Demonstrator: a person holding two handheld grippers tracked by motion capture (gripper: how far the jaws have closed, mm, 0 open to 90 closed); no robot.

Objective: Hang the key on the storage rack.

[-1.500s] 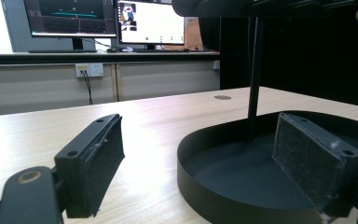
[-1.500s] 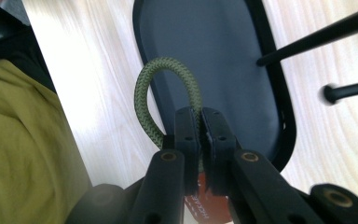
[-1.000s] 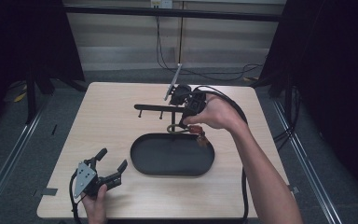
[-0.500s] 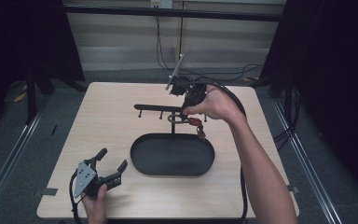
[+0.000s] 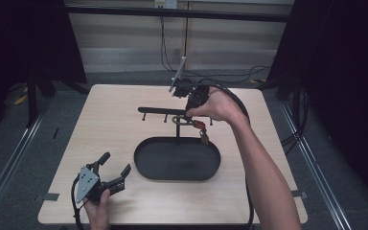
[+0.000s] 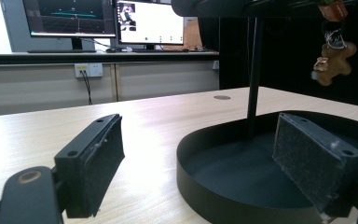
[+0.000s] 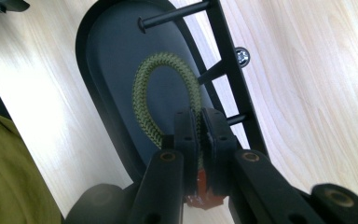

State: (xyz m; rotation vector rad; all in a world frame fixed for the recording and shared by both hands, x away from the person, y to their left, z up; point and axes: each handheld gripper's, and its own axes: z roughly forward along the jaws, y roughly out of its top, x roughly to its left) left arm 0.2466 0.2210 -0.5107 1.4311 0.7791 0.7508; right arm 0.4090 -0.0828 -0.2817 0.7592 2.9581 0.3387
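In the high view, the right gripper is hovering in the upper middle of the frame, over the black hook bar of a stand whose post is rising from a black oval tray. Its jaws are clenched on a braided olive cord loop. In the right gripper view the loop is sticking out just past the fingertips toward the top of the frame, its long axis running roughly up and down the picture, the rounded end pointing up over the tray's dark floor. A red tag is showing below the jaws, pinched with the cord.

In the high view a small brown charm is dangling under the red piece, just right of the post and above the tray's far rim. In the left gripper view it is hanging in the upper right corner, a gingerbread-man shape.

The left gripper is resting at the lower left of the wooden table, jaws spread wide apart, grasping nothing, pointing toward the tray.
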